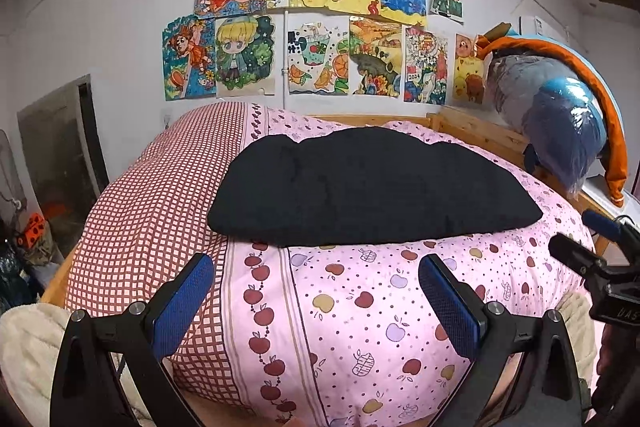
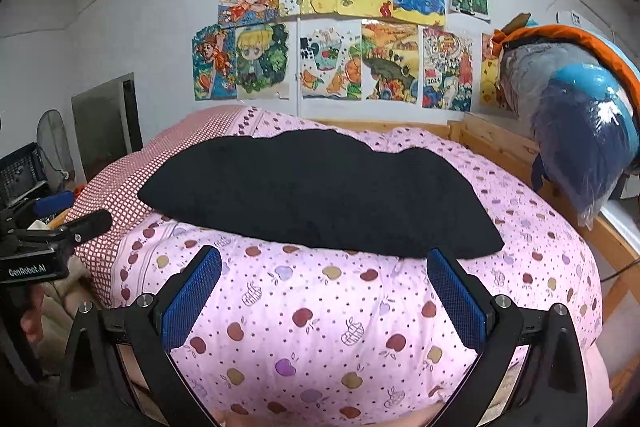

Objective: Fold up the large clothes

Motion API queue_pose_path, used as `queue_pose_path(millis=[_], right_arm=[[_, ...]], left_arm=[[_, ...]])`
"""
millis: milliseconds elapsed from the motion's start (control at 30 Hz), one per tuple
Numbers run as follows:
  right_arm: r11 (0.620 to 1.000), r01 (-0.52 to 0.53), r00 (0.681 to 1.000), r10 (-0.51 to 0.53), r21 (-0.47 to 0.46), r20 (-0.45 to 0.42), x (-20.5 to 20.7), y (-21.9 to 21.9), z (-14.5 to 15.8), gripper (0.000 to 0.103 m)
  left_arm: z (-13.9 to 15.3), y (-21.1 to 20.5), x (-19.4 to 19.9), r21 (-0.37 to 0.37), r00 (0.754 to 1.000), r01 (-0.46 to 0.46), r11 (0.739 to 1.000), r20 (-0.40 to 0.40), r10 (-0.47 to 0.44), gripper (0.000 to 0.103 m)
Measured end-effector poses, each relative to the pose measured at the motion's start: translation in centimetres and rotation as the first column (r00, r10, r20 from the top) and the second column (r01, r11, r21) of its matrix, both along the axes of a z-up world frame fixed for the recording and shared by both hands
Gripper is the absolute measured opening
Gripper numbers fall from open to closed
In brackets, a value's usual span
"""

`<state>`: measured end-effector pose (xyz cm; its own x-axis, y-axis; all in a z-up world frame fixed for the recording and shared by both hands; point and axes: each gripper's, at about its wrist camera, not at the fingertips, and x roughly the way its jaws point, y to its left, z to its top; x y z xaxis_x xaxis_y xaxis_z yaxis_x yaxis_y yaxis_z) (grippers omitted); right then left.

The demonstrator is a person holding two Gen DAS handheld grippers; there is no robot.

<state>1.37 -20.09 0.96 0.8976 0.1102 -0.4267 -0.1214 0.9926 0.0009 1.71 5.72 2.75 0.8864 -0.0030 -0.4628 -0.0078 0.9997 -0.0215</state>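
A black garment [image 1: 368, 187] lies folded into a long flat bundle across the middle of the bed, also in the right wrist view as the black garment [image 2: 316, 199]. My left gripper [image 1: 316, 267] hovers open over the pink quilt just short of the garment's near edge, nothing between its blue pads [image 1: 184, 303]. My right gripper [image 2: 324, 259] is open too, its right fingertip close to the garment's near right corner. Each gripper shows at the edge of the other's view: the right gripper [image 1: 596, 251] and the left gripper [image 2: 60, 227].
The pink apple-print quilt [image 1: 360, 307] covers the bed, with a red-checked part [image 1: 152, 211] on the left. A wooden bed frame [image 2: 496, 143] runs behind and right. A plastic-wrapped blue and orange bundle [image 1: 560, 115] sits on the right rail. Drawings [image 1: 312, 27] cover the wall.
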Motion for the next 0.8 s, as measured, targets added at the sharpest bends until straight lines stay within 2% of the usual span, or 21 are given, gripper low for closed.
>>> queue_pose_path(millis=[300, 800], right_arm=[[1.0, 0.009, 1.0, -0.009, 0.012, -0.022, 0.44, -0.48, -0.31, 0.101], [1.0, 0.015, 1.0, -0.015, 0.001, 0.0, 0.48, -0.55, 0.09, 0.101]], left_arm=[[0.16, 0.34, 0.11, -0.006, 1.0, -0.009, 1.0, 0.002, 0.009, 0.103], [0.03, 0.02, 0.26, 0.015, 1.0, -0.009, 1.0, 0.009, 0.009, 0.103]])
